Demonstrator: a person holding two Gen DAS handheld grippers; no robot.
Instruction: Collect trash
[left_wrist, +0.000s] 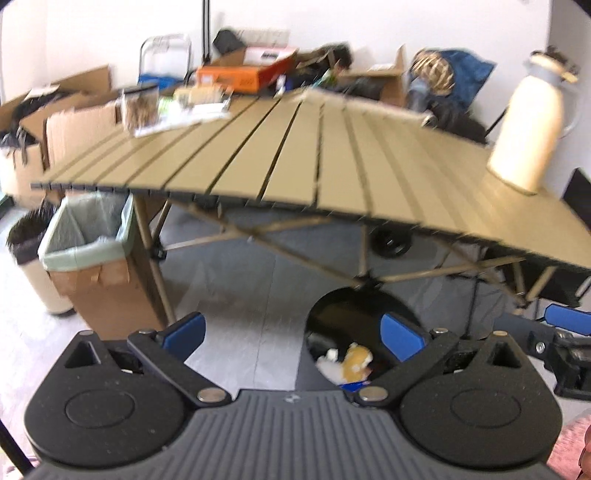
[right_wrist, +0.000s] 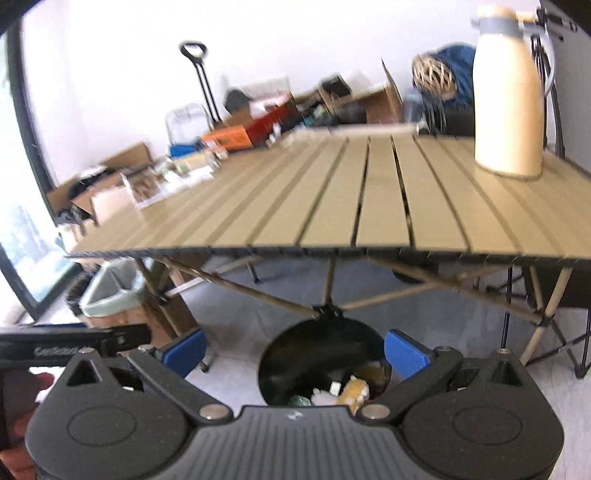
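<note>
Left wrist view, slatted table (left_wrist: 280, 147), jug (left_wrist: 528, 125) at its right edge, bin (left_wrist: 343, 332) below holding trash (left_wrist: 351, 363), both grippers (left_wrist: 291, 336) (right_wrist: 295, 354) spread wide, empty, writing blurred.

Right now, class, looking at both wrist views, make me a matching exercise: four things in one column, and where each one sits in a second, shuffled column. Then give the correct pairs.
Things
1. cream jug
2. crumpled trash
3. green-lined cardboard bin
4. orange box

Places
A. on the floor by the slatted table's left leg
B. among the clutter beyond the table's far edge
C. upright on the tabletop, right side
D. inside the black round bin below the table's near edge

Pairs: 1-C, 2-D, 3-A, 4-B
</note>
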